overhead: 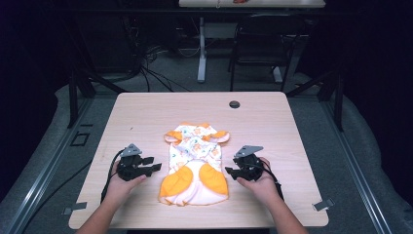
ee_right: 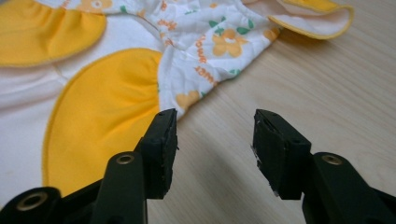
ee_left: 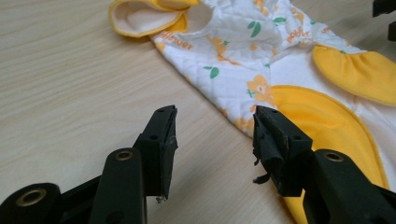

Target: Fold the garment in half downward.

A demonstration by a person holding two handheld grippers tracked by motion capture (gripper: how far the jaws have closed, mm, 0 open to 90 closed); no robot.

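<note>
While the garment (overhead: 195,163) lies mid-table (overhead: 146,112), its orange lettering stays too small to read; the left gripper (overhead: 155,164) and right gripper (overhead: 229,171) flank it, both gaping, empty.

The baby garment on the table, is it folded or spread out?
Partly folded: the baby garment lies flat on the table, but its sleeves are tucked in across the chest.

Light wood-grain worktop (overhead: 146,112), rounded corners, dark round grommet hole (overhead: 234,104) near the far edge. One item lies flat near centre: a quilted baby romper (overhead: 195,163), white floral print with orange-yellow panels.
</note>
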